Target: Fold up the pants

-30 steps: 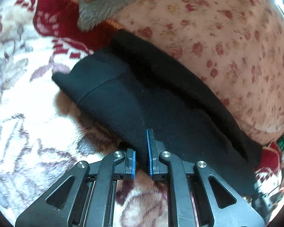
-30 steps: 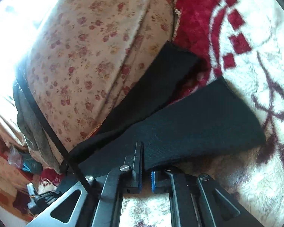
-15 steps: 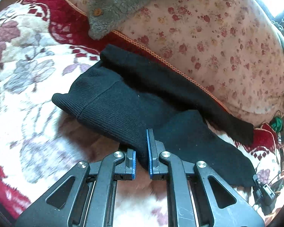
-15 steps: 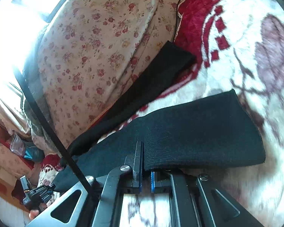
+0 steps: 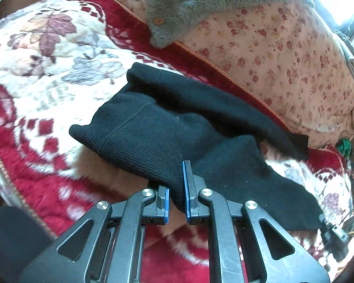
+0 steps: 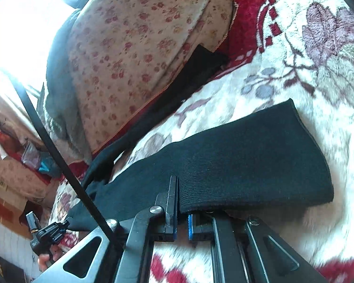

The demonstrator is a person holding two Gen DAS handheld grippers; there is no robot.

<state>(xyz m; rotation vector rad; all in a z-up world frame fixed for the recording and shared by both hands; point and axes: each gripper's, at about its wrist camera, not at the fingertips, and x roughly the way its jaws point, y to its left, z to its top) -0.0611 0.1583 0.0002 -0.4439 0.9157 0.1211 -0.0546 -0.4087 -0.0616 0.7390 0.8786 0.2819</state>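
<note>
Left gripper [image 5: 176, 193] pinching black pants [image 5: 167, 127] at the ribbed waist end; right gripper [image 6: 181, 212] clamped on a leg, probably near the hem. Pants draped on floral blanket [image 5: 47, 70].

The left claw [image 5: 176, 195] is built from dark grey, scuffed metal-looking links with triangular cut-outs in the outer arms. Round silver screws [image 5: 147, 192] mark each joint. Its two fingers end in black blocks faced with bright blue pads [image 5: 186, 188].

The right claw [image 6: 182, 221] has the same look: black and dark grey links, a triangular cut-out, silver screws [image 6: 156, 209], and thin blue pads [image 6: 190, 227] on the inner faces of its fingers. A flat black strap [image 6: 59, 160] runs diagonally across this view, down to the claw's left side.

At the lower left edge of the right view, fingers [image 6: 46, 258] wrap a small black handle [image 6: 47, 234].
</note>
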